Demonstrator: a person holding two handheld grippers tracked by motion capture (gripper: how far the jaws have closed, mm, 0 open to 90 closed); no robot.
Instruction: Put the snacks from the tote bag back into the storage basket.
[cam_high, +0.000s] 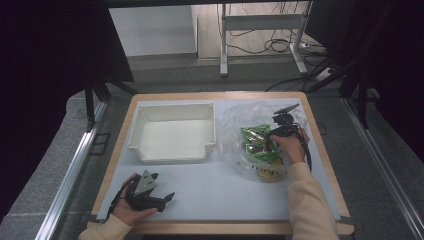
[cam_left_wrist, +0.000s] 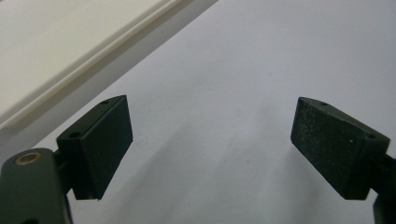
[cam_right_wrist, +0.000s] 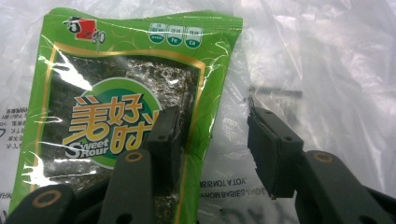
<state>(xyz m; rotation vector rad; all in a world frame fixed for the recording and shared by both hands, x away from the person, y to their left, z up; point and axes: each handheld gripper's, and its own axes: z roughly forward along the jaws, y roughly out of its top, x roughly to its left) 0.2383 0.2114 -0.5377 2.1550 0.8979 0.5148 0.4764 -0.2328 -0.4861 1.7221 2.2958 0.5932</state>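
Right gripper view: the right gripper's (cam_right_wrist: 212, 144) half-spread jaws straddle the green foil seaweed packet's (cam_right_wrist: 116, 116) edge, unpinched, right of the empty white plastic tray (cam_high: 172, 131); left gripper (cam_left_wrist: 210, 149) spread, idle.

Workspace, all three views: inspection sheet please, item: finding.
Surface: white mat on a wood-edged table.
Job's things: green snack packet printed "Sweet Hour", lying on a clear plastic bag; a second packet lies under it in the high view.
Clutter: white tray, nothing in it.
Grippers: left tool open over bare mat, nothing between its jaws. Right tool partly open, one jaw on the packet's right edge, the other over the bag; pads not pressing.
Cables: black cable trailing from the right tool; loose cables on the floor beyond.
Surroundings: desk frame behind; dark curtains at both sides.
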